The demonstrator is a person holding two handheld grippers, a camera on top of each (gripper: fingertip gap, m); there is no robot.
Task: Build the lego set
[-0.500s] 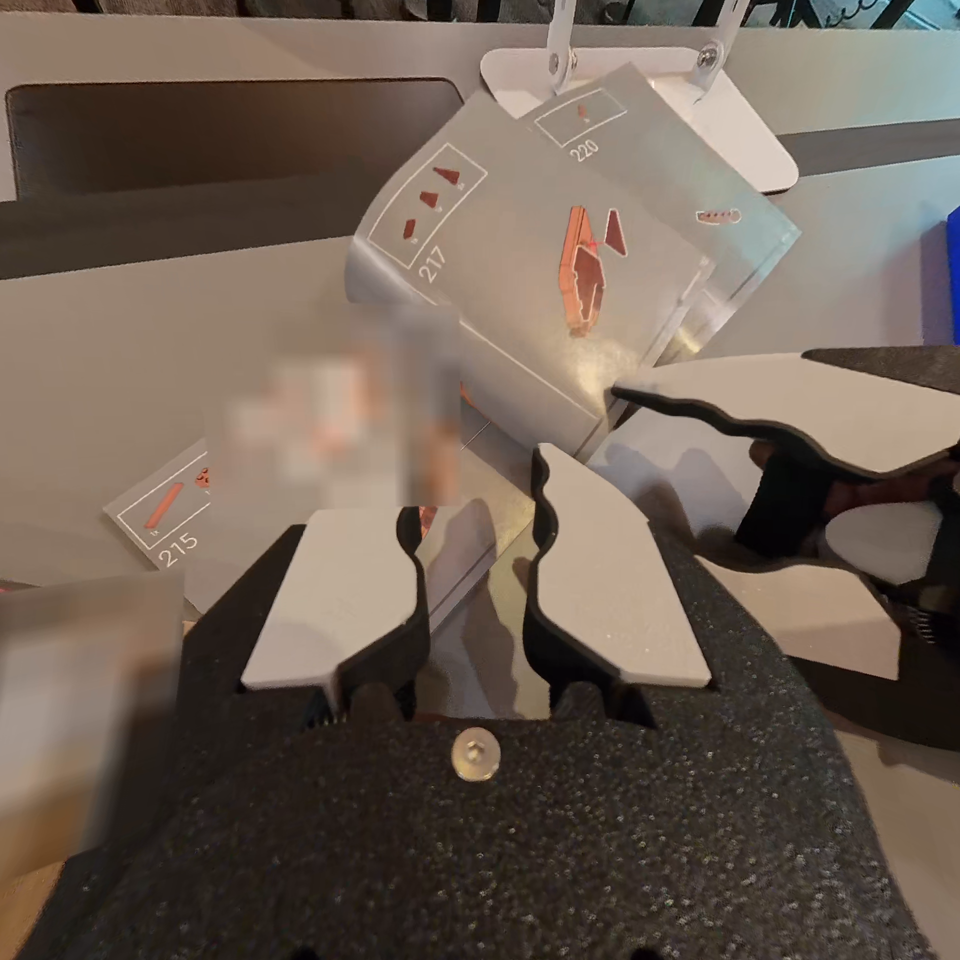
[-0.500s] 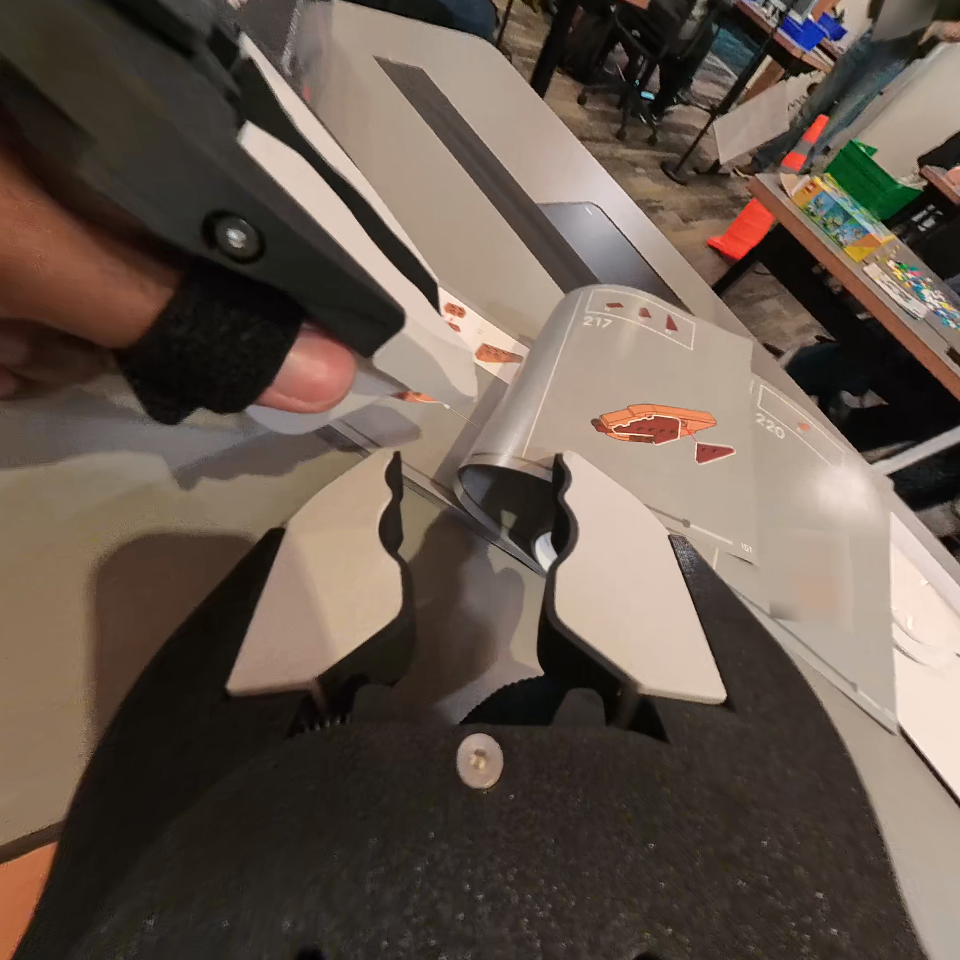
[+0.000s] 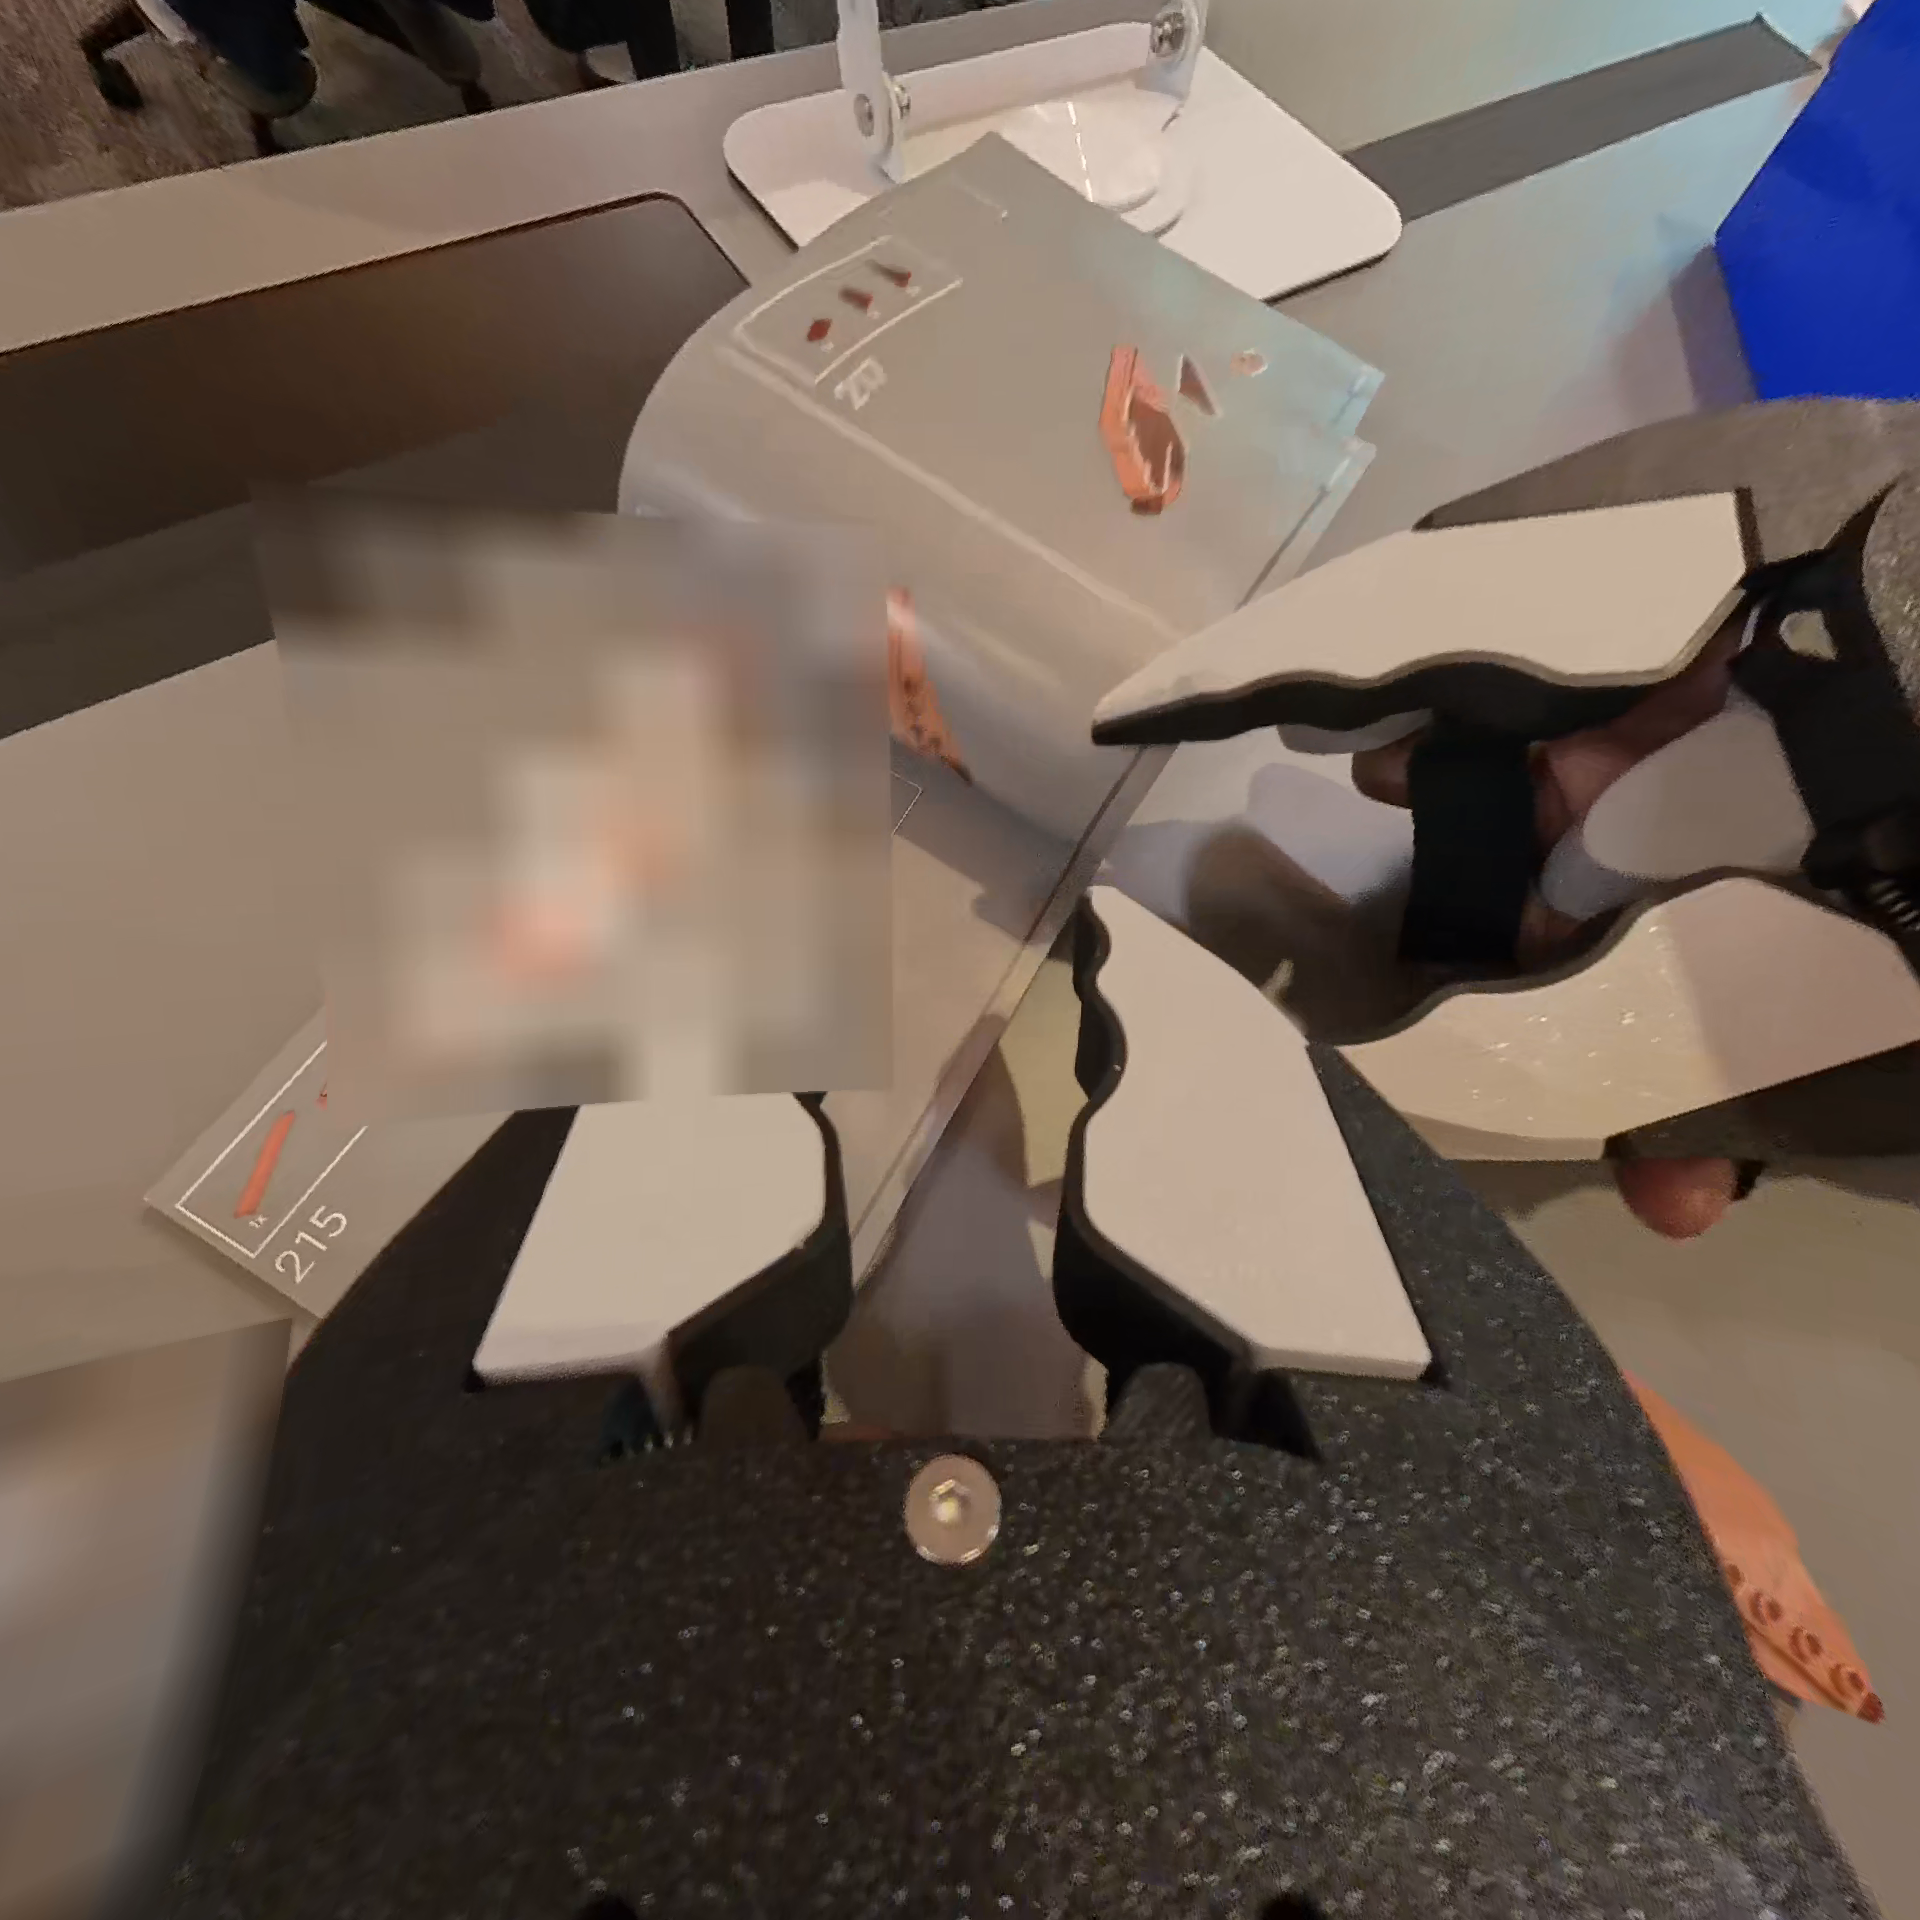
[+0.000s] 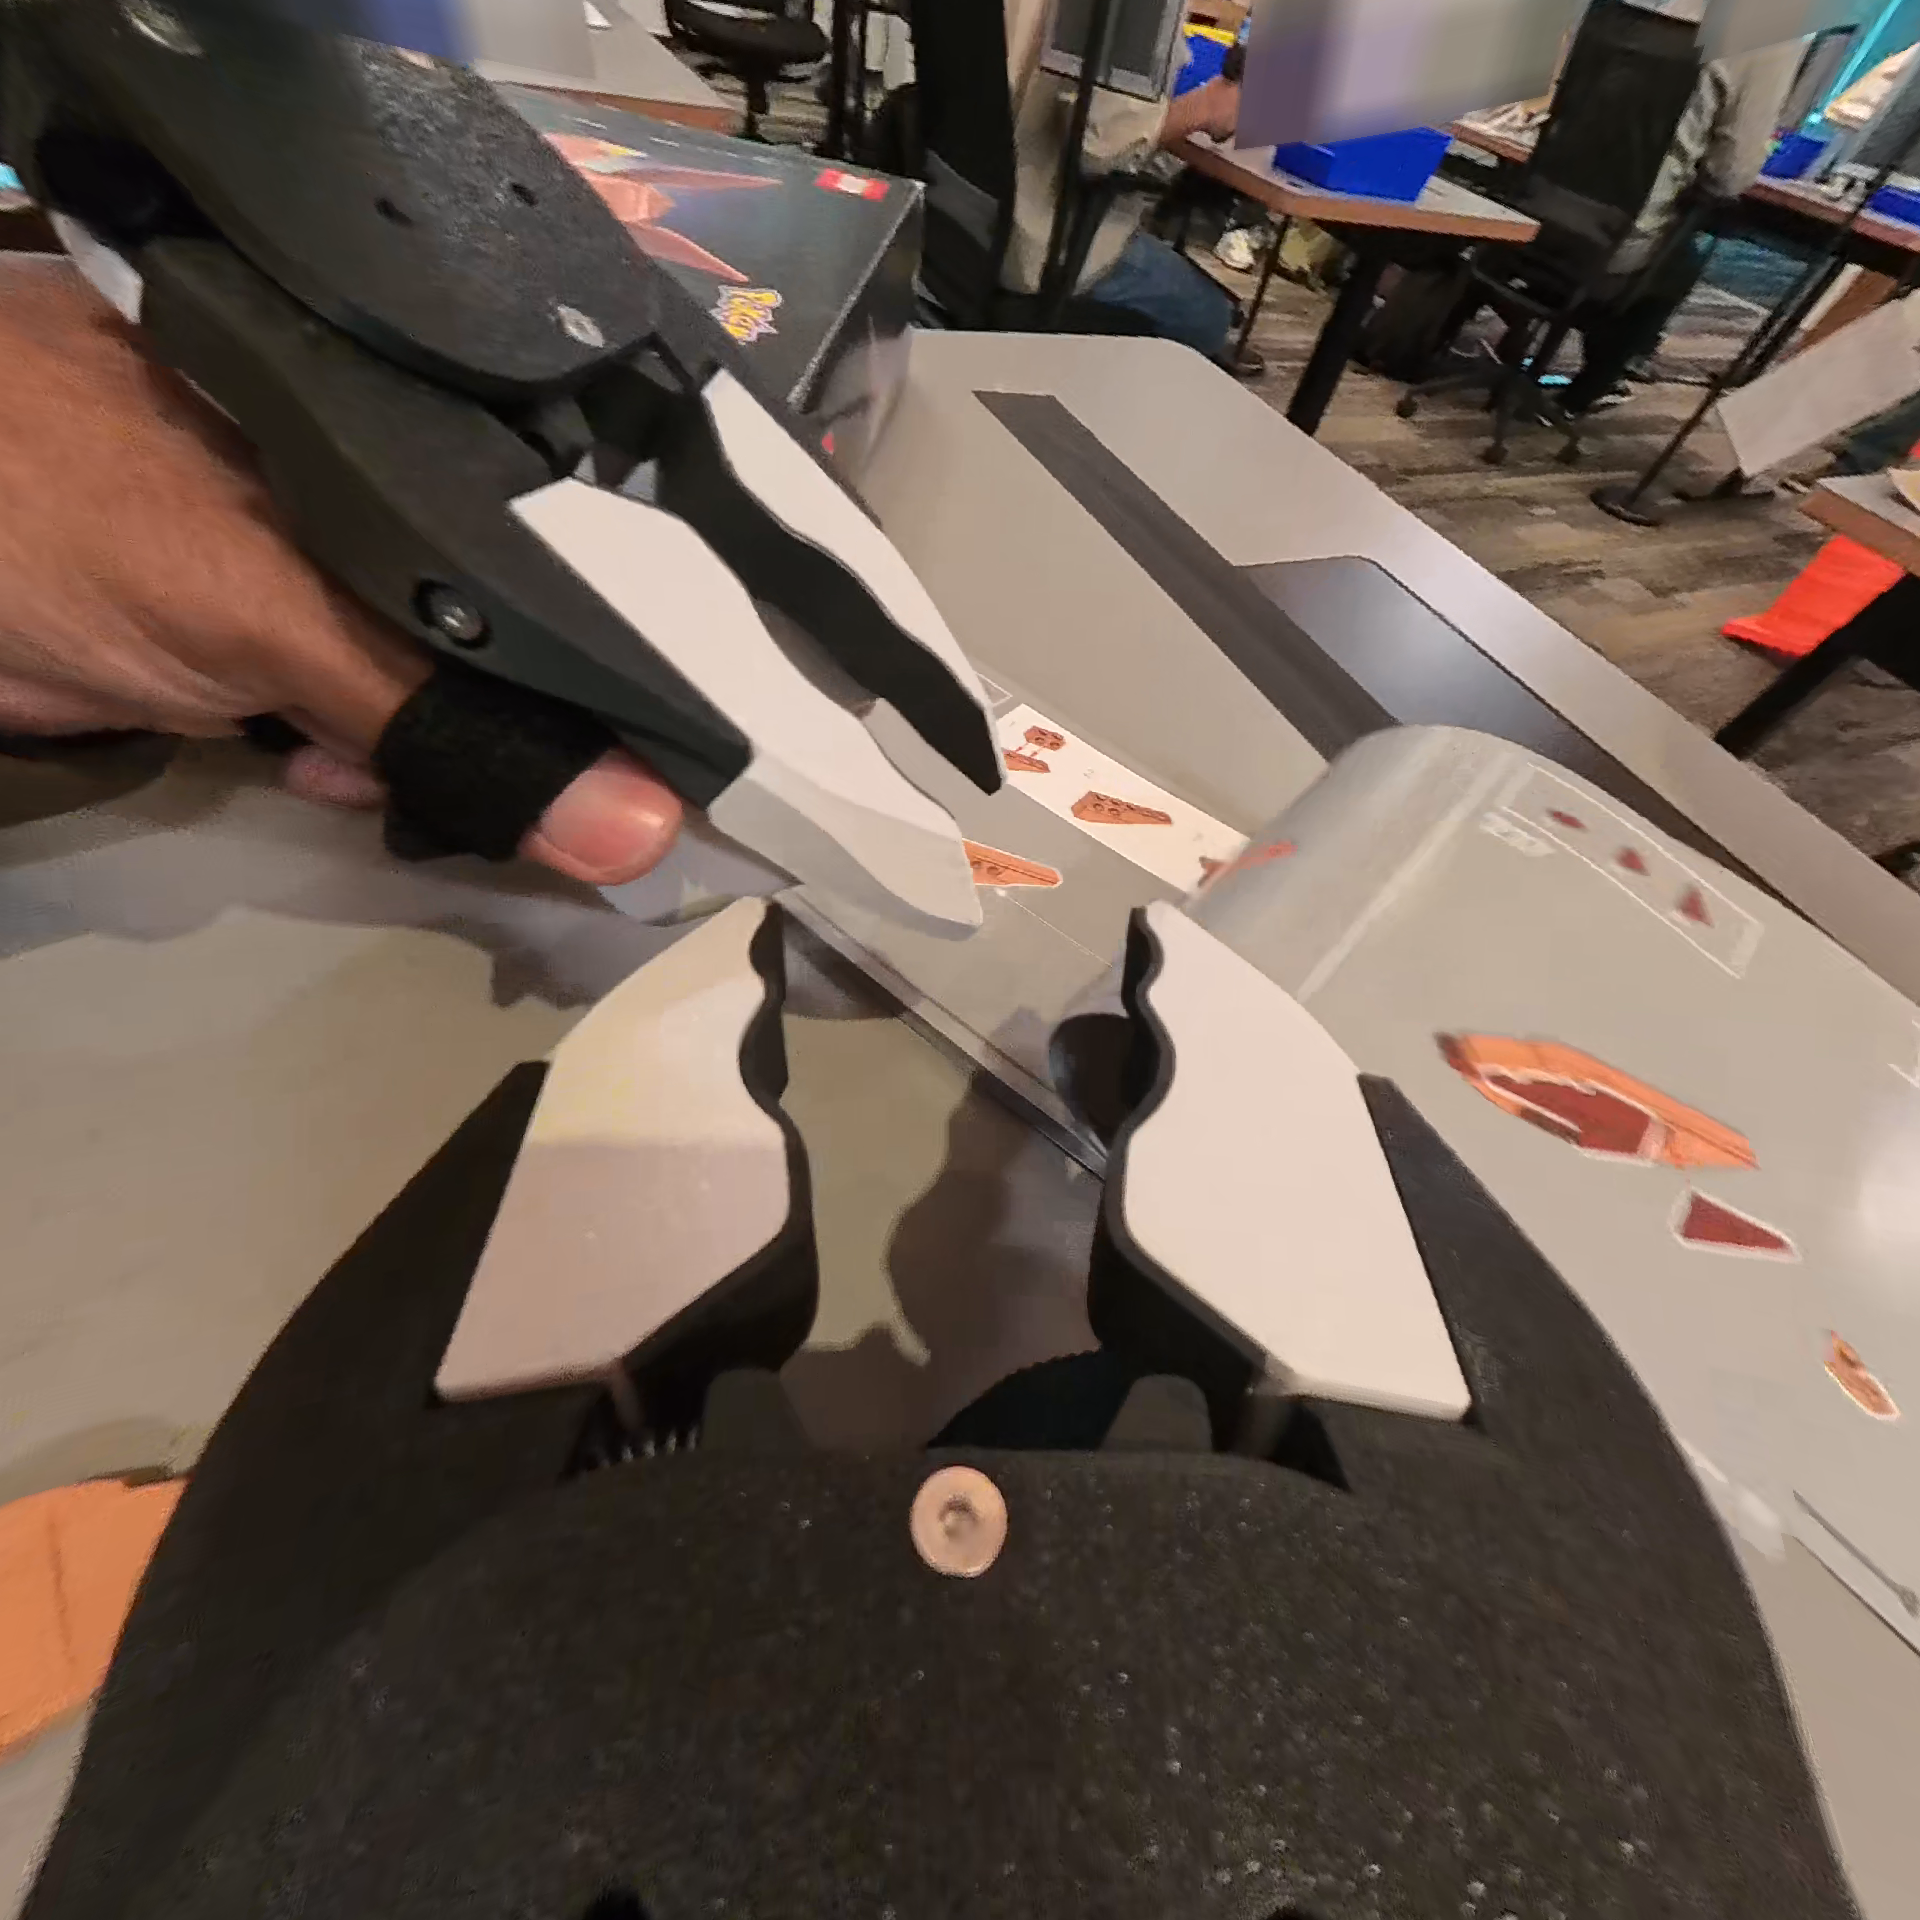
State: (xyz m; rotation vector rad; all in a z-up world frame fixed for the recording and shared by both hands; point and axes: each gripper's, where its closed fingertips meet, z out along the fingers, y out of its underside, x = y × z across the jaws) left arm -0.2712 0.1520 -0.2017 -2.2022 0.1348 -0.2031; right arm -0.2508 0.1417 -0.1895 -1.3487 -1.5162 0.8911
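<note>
A grey instruction booklet (image 3: 997,416) lies open on the grey table, with one page curled up and over; it also shows in the right wrist view (image 4: 1455,935). My left gripper (image 3: 956,1039) is open, and the lifted page's edge runs between its fingers. My right gripper (image 4: 956,925) is open, with the booklet's near edge between its fingers. Each gripper shows in the other's view: the right one (image 3: 1226,873) from the right, the left one (image 4: 977,842) from the upper left, its tips over the page. An orange Lego piece (image 3: 1766,1621) lies below my left gripper.
A white stand base (image 3: 1091,135) sits behind the booklet. A blue object (image 3: 1818,208) is at the far right. The dark Lego box (image 4: 727,239) stands at the table's back. A dark recess (image 3: 312,343) is set into the table. Other tables and people are beyond. The dark recess (image 3: 312,343) is about 30 cm from both grippers' fingertips.
The right gripper has moved in toward the curled page. The page stands higher and curls over more. Both cameras have tilted up.
</note>
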